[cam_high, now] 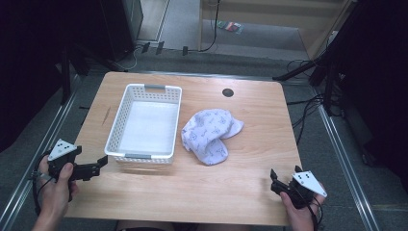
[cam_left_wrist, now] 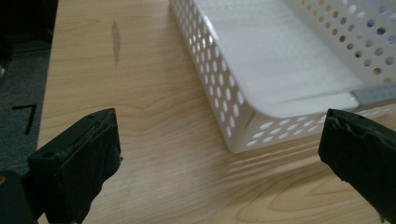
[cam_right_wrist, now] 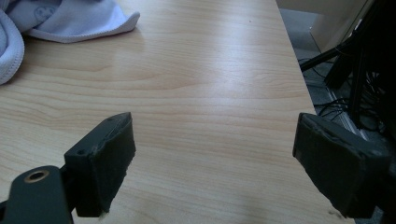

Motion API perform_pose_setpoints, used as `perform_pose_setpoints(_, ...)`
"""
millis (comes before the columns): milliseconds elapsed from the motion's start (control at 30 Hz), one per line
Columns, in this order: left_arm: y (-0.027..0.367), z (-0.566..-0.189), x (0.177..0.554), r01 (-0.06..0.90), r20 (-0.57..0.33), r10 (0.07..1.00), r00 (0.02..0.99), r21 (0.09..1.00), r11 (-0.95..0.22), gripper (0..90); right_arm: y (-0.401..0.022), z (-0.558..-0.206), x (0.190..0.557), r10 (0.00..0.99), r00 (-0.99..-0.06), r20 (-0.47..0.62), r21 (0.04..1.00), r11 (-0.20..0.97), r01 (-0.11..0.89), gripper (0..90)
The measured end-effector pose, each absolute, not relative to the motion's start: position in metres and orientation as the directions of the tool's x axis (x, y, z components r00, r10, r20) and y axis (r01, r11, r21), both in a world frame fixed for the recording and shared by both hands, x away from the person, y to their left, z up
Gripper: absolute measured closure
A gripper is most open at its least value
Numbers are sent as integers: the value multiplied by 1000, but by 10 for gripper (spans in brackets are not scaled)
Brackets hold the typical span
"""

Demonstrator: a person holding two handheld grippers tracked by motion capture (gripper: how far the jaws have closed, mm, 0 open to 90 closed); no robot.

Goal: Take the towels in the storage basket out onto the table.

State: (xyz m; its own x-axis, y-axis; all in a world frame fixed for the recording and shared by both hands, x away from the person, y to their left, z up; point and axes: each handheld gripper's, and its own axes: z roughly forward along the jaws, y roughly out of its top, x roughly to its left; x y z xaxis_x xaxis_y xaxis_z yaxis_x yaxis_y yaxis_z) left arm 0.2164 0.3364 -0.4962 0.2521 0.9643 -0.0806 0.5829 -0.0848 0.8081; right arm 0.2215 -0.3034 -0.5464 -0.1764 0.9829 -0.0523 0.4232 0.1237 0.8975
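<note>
Worktop [cam_high: 250, 178] carries a white basket [cam_high: 124, 107] and, just right of it, a crumpled cloth [cam_high: 209, 134]: light, soft, floppy, best pinched at a raised fold. Left claw [cam_high: 102, 162] and right claw [cam_high: 273, 179] both gape, holding nothing.

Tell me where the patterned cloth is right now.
In the high view the cloth lies crumpled on the table, just right of the white basket and apart from it, up and left of the right claw.
</note>
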Motion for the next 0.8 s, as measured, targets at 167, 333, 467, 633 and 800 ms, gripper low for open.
perform_pose_setpoints(167, 347, -511, 210, 551, -84, 970, 227, 833, -57, 0, -304, -546, 221, 984, -173, -48, 897, 119, 426, 128)
perform_pose_setpoints(333, 361, -538, 206, 554, -70, 984, 164, 832, -33, 0, -303, -546, 221, 983, -176, -58, 896, 129, 425, 131)
perform_pose_setpoints(467, 369, -545, 205, 550, -103, 985, 135, 835, 12, 0, -303, -547, 221, 983, -176, -58, 896, 129, 425, 130)
perform_pose_setpoints(633, 368, -549, 204, 533, -90, 988, 124, 846, 10, 0, -304, -546, 221, 984, -174, -51, 896, 121, 427, 130)
perform_pose_setpoints(800, 364, -552, 206, 546, -66, 992, 109, 838, -5, 0, -304, -546, 221, 983, -178, -49, 897, 122, 425, 129)
